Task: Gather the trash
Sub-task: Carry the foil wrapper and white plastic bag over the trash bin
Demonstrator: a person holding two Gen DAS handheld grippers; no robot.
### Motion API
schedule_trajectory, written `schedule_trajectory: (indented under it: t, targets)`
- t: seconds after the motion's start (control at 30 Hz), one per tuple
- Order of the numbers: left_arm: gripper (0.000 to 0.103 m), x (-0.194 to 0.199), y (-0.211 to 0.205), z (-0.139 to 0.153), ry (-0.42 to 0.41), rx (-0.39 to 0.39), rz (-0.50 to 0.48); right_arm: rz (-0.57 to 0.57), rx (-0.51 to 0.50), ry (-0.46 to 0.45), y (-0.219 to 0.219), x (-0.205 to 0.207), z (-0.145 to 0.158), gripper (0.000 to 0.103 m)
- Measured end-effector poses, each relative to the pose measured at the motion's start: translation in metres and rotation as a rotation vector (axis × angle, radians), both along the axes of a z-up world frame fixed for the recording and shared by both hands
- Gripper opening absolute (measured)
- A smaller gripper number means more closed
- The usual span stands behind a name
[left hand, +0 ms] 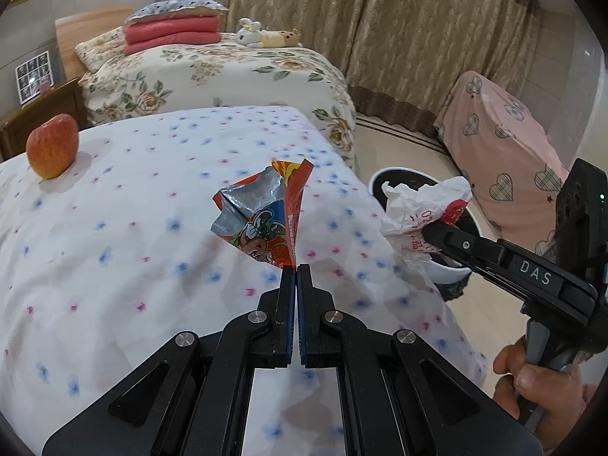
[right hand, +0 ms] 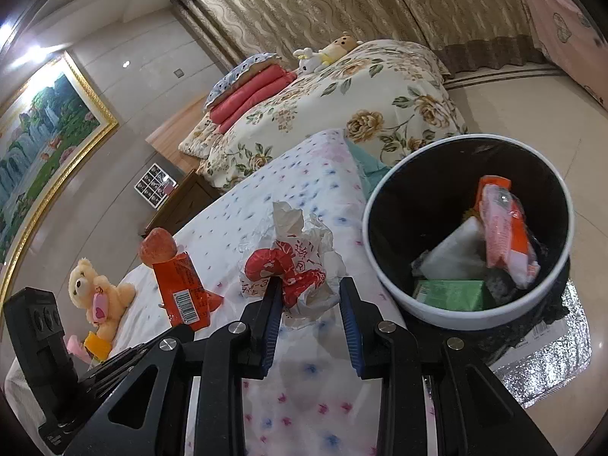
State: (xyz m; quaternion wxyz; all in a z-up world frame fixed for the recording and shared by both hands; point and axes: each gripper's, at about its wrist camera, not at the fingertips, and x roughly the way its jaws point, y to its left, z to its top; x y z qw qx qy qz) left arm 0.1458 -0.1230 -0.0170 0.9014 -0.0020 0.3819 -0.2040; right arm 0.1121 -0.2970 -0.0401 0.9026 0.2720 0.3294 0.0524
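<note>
My left gripper (left hand: 295, 270) is shut on the bottom corner of an orange snack wrapper (left hand: 266, 212) with a silver inside, held up above the flowered white bedspread (left hand: 125, 250). The right wrist view shows the same wrapper (right hand: 182, 288) with its barcode. My right gripper (right hand: 309, 285) is shut on a crumpled white paper bag with red print (right hand: 300, 262). In the left wrist view that gripper (left hand: 431, 233) holds the paper (left hand: 418, 205) off the bed's right edge, in front of the bin. The white-rimmed black trash bin (right hand: 456, 313) stands on the floor just right of the bed and holds wrappers and a green carton.
An apple (left hand: 52, 146) sits on the bedspread at the far left, and a teddy bear (right hand: 95, 288) lies further along. A floral bed (left hand: 228, 72) stands behind. A pink heart-print cover (left hand: 501, 144) is at the right. A silver foil bag (right hand: 551, 361) lies under the bin. A person's hand (left hand: 532, 376) grips the right handle.
</note>
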Motion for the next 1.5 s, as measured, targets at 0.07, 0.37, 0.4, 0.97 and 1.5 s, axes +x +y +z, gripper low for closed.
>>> schedule_trajectory:
  t: [0.07, 0.37, 0.4, 0.97, 1.5]
  targets:
    - [0.001, -0.002, -0.006, 0.001, -0.002, 0.003, -0.014, -0.009, 0.001, -0.002, -0.004, -0.003, 0.0, 0.031]
    - [0.001, -0.005, -0.035, 0.004, -0.007, 0.012, -0.077, -0.059, 0.005, -0.002, -0.029, -0.013, 0.0, 0.031]
    - [0.001, -0.005, -0.039, 0.005, -0.007, 0.013, -0.085, -0.065, 0.004, -0.001, -0.031, -0.014, -0.001, 0.031]
    - [0.001, 0.0, -0.091, 0.014, -0.026, 0.039, -0.184, -0.138, -0.019, 0.004, -0.066, -0.022, 0.0, 0.031]
    - [0.001, 0.009, -0.125, 0.011, -0.021, 0.065, -0.234, -0.178, -0.049, 0.021, -0.09, -0.017, 0.001, 0.032]
